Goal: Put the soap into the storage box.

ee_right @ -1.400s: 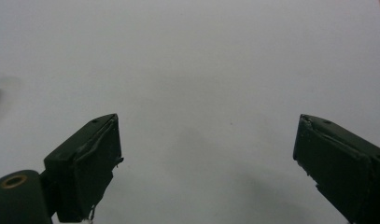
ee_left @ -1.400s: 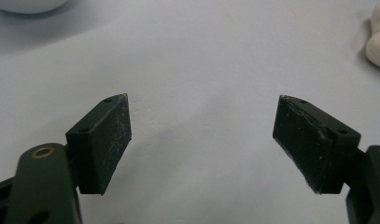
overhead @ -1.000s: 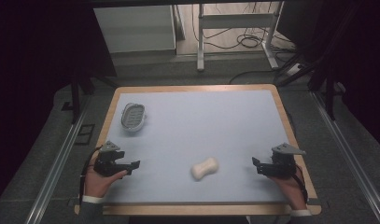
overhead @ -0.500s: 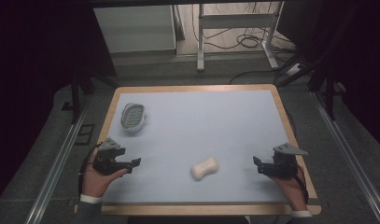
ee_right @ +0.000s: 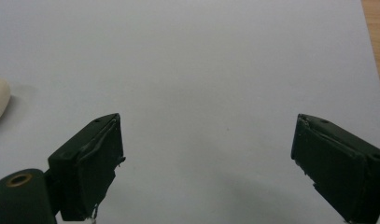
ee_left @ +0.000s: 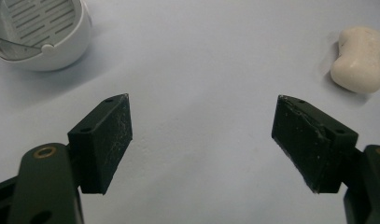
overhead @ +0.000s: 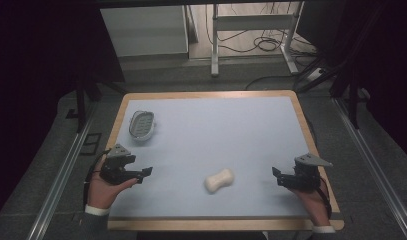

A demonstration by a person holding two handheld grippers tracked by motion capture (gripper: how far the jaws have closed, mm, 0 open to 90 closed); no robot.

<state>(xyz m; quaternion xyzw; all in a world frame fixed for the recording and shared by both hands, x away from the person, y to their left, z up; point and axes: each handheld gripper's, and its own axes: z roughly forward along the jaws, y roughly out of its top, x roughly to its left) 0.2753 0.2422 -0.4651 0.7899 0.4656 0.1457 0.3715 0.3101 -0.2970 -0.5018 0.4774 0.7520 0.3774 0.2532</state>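
Lying between left gripper (overhead: 141, 175) and right gripper (overhead: 277, 176): soap (overhead: 219, 180).

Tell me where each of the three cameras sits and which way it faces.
High view: above the table's near edge, looking forward and down on the pale blue table top; both hands, left gripper and right gripper.
Left gripper view: rides the left gripper, facing the white slotted soap dish and cream waisted soap bar; own open jaws.
Right gripper view: rides the right gripper, facing bare table; own open jaws.
Shared: the soap bar.
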